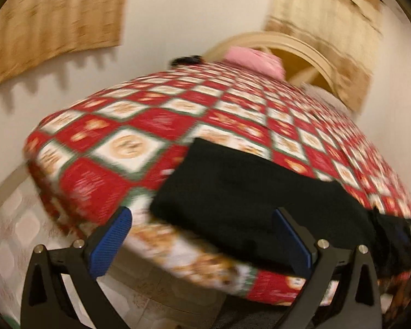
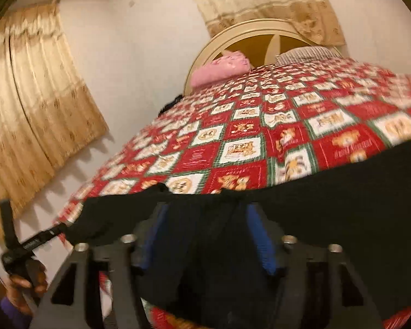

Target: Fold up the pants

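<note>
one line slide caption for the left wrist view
Open left gripper at the corner of a bed with a red checked cover, black pants folded near its edge.

A home bedroom: a bed with checked red bedspread [image 2: 233, 148], pink pillow [image 2: 219, 67], arched headboard [image 2: 233, 31], gold curtains [image 2: 35, 104]

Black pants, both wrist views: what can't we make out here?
- Pants, left wrist view: right end is cut off by the lens edge; motion blur hides folds and seams.
- Right tongs, right wrist view: dark cloth lies between the blue pads; blur hides whether they press on it.
- Far dark item beside the pink pillow: too small and blurred to identify.
</note>
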`<action>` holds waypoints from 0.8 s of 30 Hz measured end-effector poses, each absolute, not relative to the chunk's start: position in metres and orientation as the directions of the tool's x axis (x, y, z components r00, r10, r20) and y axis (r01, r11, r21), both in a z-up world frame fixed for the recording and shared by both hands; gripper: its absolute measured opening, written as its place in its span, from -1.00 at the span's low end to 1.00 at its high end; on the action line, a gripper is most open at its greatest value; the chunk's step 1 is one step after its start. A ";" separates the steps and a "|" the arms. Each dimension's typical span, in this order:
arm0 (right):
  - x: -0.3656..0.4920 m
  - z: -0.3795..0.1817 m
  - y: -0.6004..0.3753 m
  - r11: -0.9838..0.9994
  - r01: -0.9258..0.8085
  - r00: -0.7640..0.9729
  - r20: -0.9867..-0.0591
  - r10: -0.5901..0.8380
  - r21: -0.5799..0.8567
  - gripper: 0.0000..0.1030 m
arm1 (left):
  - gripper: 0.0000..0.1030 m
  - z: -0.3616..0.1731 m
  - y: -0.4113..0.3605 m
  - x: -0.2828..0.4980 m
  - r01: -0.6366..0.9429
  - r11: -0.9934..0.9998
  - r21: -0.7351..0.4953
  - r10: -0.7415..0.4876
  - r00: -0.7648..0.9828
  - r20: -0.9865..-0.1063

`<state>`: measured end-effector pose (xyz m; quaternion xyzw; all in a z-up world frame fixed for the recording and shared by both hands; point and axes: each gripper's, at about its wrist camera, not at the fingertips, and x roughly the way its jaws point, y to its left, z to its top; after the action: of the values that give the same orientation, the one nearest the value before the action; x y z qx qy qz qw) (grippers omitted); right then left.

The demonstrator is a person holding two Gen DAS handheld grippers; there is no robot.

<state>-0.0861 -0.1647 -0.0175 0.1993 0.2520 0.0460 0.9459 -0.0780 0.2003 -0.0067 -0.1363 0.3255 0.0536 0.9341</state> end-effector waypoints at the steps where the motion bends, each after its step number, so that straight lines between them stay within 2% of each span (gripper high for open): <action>1: -0.087 -0.018 -0.161 0.918 0.004 0.866 -0.460 0.195 0.396 0.23 | 1.00 -0.009 0.209 -0.081 -0.220 0.940 -0.261 0.011 0.782 -0.623; 6: -0.085 -0.013 -0.142 0.940 -0.057 0.858 -0.464 0.219 0.337 0.23 | 0.95 -0.016 0.215 -0.081 -0.248 0.877 -0.411 -0.058 0.796 -0.603; 9: -0.091 -0.011 -0.133 0.946 -0.094 0.858 -0.457 0.235 0.311 0.23 | 0.88 -0.021 0.204 -0.070 -0.246 0.878 -0.411 -0.071 0.782 -0.620; 11: -0.092 -0.010 -0.130 0.949 -0.105 0.857 -0.457 0.238 0.298 0.23 | 0.65 -0.025 0.200 -0.061 -0.251 0.869 -0.427 -0.090 0.767 -0.635; 13: -0.093 -0.011 -0.130 0.949 -0.107 0.855 -0.460 0.240 0.297 0.23 | 0.59 -0.031 0.200 -0.058 -0.240 0.833 -0.498 -0.160 0.758 -0.633; 15: -0.094 -0.012 -0.132 0.948 -0.099 0.856 -0.460 0.237 0.304 0.23 | 0.58 -0.039 0.199 -0.053 -0.255 0.798 -0.547 -0.204 0.739 -0.642; 18: -0.093 -0.015 -0.137 0.942 -0.085 0.853 -0.465 0.238 0.326 0.23 | 0.67 -0.037 0.197 -0.050 -0.271 0.789 -0.551 -0.206 0.729 -0.653; 24: -0.092 -0.018 -0.141 0.938 -0.071 0.848 -0.475 0.236 0.339 0.23 | 0.68 -0.034 0.200 -0.064 -0.337 0.741 -0.581 -0.206 0.709 -0.674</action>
<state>-0.0921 -0.1412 -0.0176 0.1564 0.2637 0.0809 0.9484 -0.0642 0.2002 -0.0340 -0.3579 0.3792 0.0387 0.8524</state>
